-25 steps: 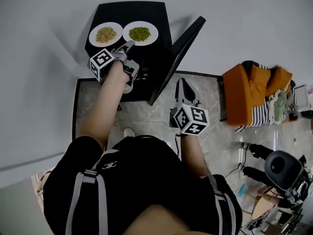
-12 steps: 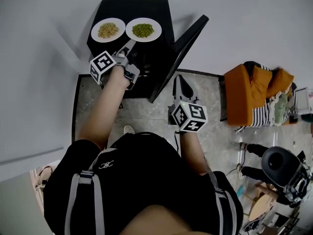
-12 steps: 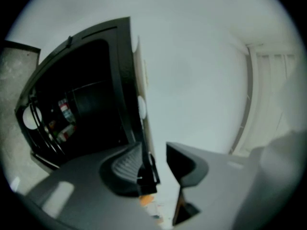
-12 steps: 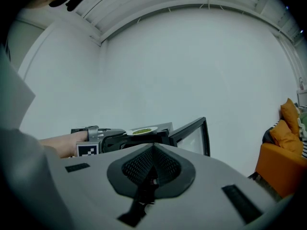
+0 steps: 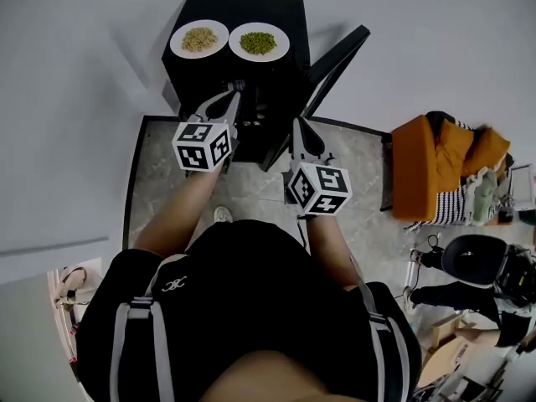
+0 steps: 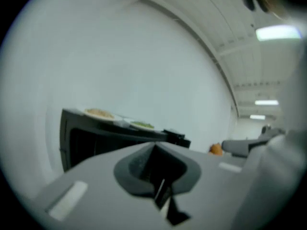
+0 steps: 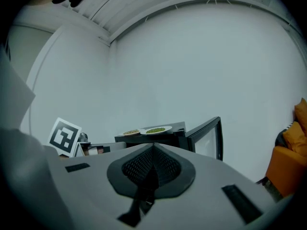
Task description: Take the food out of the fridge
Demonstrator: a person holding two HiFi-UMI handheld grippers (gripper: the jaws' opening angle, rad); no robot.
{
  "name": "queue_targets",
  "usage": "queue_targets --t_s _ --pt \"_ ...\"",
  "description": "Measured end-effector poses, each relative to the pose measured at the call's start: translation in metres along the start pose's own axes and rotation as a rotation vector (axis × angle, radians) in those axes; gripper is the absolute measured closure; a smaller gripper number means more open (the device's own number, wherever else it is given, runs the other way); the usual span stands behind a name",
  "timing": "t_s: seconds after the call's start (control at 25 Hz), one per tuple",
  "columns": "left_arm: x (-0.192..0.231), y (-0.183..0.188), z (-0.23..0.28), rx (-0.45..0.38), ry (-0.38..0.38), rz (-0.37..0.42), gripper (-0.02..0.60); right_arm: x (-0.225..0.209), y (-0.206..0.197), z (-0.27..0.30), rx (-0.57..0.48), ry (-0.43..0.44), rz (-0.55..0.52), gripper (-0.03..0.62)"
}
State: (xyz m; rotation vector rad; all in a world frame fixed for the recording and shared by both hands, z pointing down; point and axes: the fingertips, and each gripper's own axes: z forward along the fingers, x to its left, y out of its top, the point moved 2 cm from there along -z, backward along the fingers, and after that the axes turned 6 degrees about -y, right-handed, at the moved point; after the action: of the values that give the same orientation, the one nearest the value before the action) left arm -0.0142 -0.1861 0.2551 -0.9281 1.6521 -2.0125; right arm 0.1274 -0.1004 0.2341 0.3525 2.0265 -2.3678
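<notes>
Head view has the fridge (image 5: 239,2) up at 12 o'clock with its door (image 5: 337,61) swung out toward 1 o'clock. I'd guess it's left open so the inside stays reachable. Both dishes sit on the fridge's roof, side by side: the plate of tan grains (image 5: 199,38) toward 11 and the plate of green stuff (image 5: 259,43) just beside it toward 12. That's the handiest flat spot right above the opening, so it looks like the food is already out.

My left gripper (image 5: 236,86) points toward 12 at the fridge front, claw pressed together with nothing in it. The right gripper (image 5: 298,124) is nearer the door's lower edge, also clamped shut and empty. That fits, since there's nothing to carry right now.

From the right gripper view, the plates line up dead ahead on the black top. The fridge interior is just a dark hole from every angle, so I honestly can't tell if anything's left inside. I'd peek in before shutting the door.
</notes>
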Motion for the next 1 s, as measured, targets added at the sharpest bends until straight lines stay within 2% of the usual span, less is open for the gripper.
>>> queue_targets --t_s 0.08,0.16,0.32,0.52,0.68,1.0 --pt "-0.012 0.005 -0.01 -0.014 0.021 0.14 0.578 0.004 -0.001 0.0 0.001 0.016 -0.006 0.594" --pt "-0.024 0.007 -0.019 -0.021 0.02 0.196 0.578 0.009 -0.003 0.0 0.003 0.03 -0.014 0.594" --pt "-0.038 0.003 -0.03 -0.025 0.013 0.152 0.578 0.016 -0.008 0.0 0.011 0.049 -0.022 0.594" --pt "-0.044 -0.007 -0.033 0.013 -0.013 0.13 0.58 0.022 -0.011 -0.002 0.015 0.069 -0.024 0.594" --pt "-0.047 -0.009 -0.04 -0.002 -0.007 0.096 0.578 0.023 -0.014 -0.007 0.026 0.077 -0.023 0.594" --pt "-0.052 -0.022 -0.053 0.032 0.019 0.119 0.578 0.031 -0.025 -0.009 0.051 0.117 -0.021 0.594"
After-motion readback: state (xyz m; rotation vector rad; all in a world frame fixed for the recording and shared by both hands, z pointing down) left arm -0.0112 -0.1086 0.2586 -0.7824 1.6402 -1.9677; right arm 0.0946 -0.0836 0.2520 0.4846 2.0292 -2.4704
